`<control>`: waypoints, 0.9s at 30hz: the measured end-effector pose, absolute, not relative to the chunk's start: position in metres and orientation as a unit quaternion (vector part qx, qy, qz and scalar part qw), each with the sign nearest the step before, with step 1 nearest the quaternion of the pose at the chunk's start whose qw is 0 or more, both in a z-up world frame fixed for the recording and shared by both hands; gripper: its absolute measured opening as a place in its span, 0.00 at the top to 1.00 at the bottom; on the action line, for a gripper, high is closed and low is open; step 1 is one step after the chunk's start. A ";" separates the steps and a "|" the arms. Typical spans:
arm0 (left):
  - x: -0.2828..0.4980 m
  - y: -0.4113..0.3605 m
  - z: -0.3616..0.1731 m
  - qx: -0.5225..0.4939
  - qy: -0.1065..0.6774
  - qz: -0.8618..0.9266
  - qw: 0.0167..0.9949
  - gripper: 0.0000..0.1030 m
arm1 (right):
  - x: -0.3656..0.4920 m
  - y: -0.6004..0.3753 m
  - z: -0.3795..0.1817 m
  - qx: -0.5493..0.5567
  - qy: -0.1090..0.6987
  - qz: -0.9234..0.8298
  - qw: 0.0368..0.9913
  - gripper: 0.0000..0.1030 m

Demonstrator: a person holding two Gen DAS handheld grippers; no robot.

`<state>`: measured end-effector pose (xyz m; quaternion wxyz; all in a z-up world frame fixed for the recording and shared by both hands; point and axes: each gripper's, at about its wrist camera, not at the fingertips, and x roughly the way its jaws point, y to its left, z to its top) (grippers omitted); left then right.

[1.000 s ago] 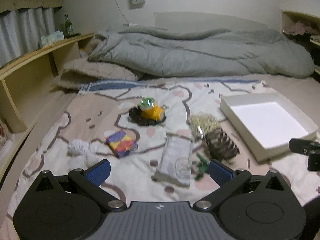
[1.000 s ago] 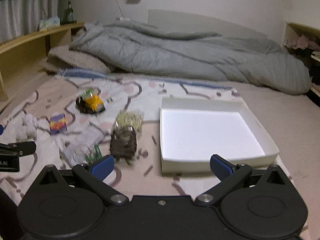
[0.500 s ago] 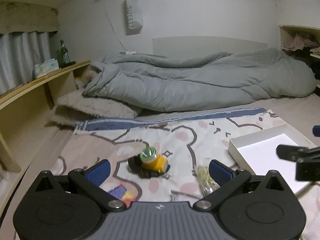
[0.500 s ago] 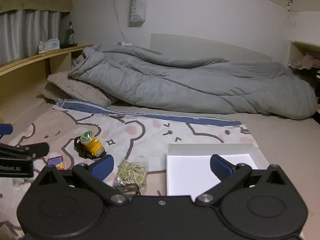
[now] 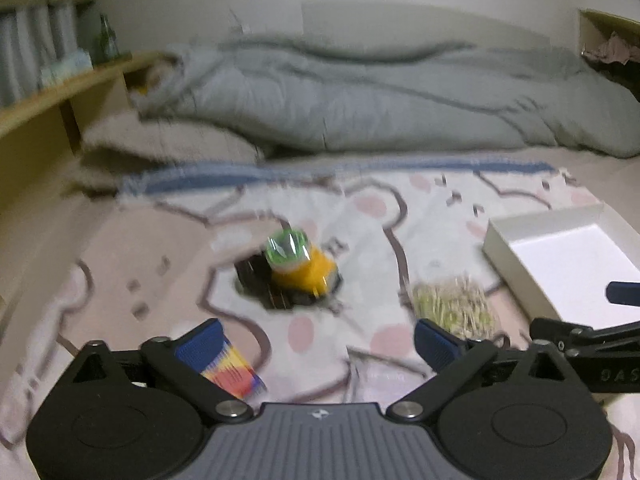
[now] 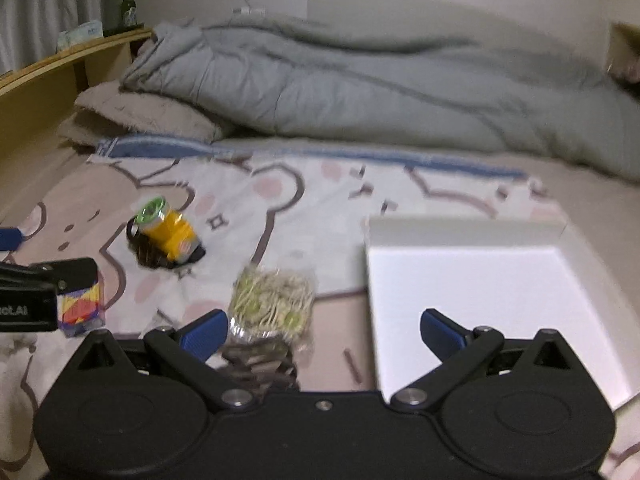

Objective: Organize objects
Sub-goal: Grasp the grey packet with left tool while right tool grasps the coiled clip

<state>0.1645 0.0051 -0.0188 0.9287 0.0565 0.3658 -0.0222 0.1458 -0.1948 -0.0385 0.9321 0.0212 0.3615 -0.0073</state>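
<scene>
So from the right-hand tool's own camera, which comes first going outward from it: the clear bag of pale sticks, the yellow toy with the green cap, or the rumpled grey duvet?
1. Clear bag of pale sticks: nearest, just ahead of the open right gripper, by its left jaw.
2. Yellow toy with the green cap: farther out, to the left.
3. Rumpled grey duvet: farthest, across the back.

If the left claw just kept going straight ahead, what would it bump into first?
Probably the yellow toy with the green top on the bear-print blanket; it sits about centred between the open left claw tips, though depth is unclear.
</scene>
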 end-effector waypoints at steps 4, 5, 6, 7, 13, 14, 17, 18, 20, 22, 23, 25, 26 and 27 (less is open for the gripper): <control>0.171 0.015 -0.043 0.022 0.412 -0.035 0.910 0.12 | 0.148 -0.201 -0.054 0.049 0.376 0.009 0.925 0.09; 0.172 0.016 -0.046 0.018 0.419 -0.036 0.907 0.13 | 0.149 -0.202 -0.057 0.058 0.381 0.017 0.923 0.13; 0.172 0.018 -0.050 0.013 0.427 -0.039 0.903 0.13 | 0.150 -0.202 -0.060 0.067 0.386 0.022 0.920 0.14; 0.173 0.018 -0.053 0.009 0.433 -0.043 0.900 0.13 | 0.150 -0.202 -0.062 0.075 0.391 0.028 0.917 0.15; 0.179 0.018 -0.068 -0.011 0.466 -0.063 0.883 0.13 | 0.153 -0.190 -0.068 0.080 0.409 0.073 0.906 0.20; 0.179 0.018 -0.070 -0.007 0.467 -0.062 0.882 0.13 | 0.153 -0.186 -0.070 0.072 0.414 0.074 0.904 0.21; 0.179 0.018 -0.070 0.000 0.466 -0.058 0.883 0.13 | 0.154 -0.178 -0.075 0.053 0.432 0.082 0.896 0.26; 0.179 0.018 -0.070 -0.002 0.465 -0.058 0.883 0.13 | 0.155 -0.177 -0.077 0.049 0.438 0.083 0.894 0.28; 0.179 0.019 -0.069 -0.007 0.464 -0.061 0.884 0.13 | 0.158 -0.175 -0.082 0.041 0.450 0.083 0.888 0.29; 0.178 0.019 -0.069 -0.008 0.464 -0.063 0.883 0.13 | 0.160 -0.174 -0.087 0.036 0.461 0.081 0.883 0.32; 0.178 0.018 -0.069 -0.007 0.465 -0.064 0.883 0.13 | 0.162 -0.174 -0.090 0.034 0.466 0.081 0.881 0.34; 0.179 0.016 -0.071 -0.004 0.467 -0.066 0.882 0.13 | 0.165 -0.174 -0.095 0.034 0.475 0.084 0.876 0.37; 0.179 0.016 -0.072 -0.003 0.469 -0.067 0.881 0.13 | 0.165 -0.175 -0.095 0.036 0.477 0.085 0.874 0.37; 0.179 0.015 -0.073 -0.002 0.471 -0.069 0.879 0.13 | 0.165 -0.175 -0.094 0.036 0.475 0.085 0.875 0.37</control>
